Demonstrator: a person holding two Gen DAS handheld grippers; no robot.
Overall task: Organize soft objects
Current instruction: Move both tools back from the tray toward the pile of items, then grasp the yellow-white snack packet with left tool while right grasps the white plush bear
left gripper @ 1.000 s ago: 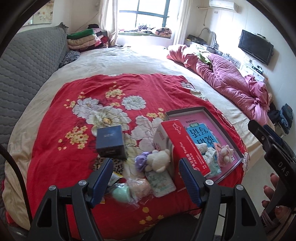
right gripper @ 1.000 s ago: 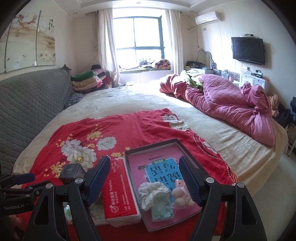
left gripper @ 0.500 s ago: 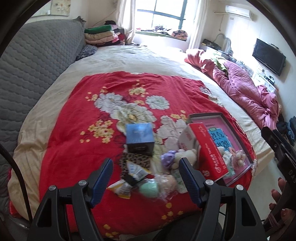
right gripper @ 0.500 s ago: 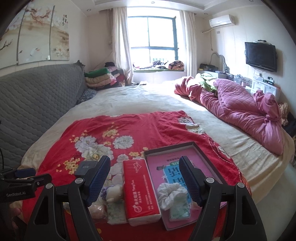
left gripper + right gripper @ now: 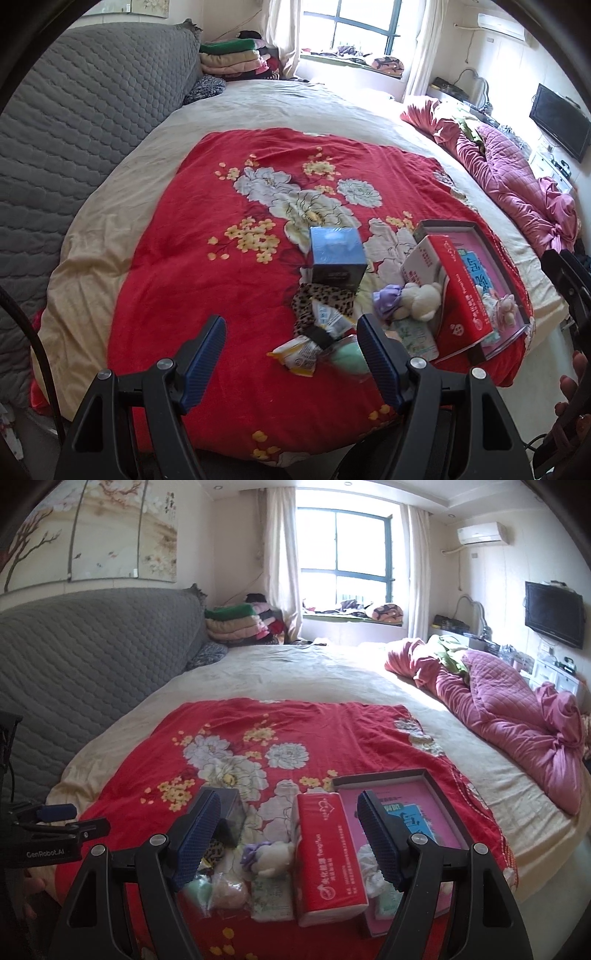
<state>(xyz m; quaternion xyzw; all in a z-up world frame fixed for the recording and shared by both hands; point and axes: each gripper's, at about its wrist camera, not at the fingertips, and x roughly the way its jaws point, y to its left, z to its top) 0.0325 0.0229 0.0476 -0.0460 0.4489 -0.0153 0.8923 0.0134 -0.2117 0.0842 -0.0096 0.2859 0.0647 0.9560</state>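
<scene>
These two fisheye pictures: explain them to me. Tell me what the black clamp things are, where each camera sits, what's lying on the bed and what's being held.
No robot here: a person holds a two-finger clamp in each hand, with a camera on each looking along its blue fingers.

One picture comes from the left gripper, the other from the right gripper. Both stand open and hold nothing.

On the red floral blanket lie a blue box, a red tissue pack, a white plush toy, a purple scrunchie, a leopard-print cloth, a mint ball and some small packets. Right of the pack is a shallow tray holding a few soft items.
</scene>
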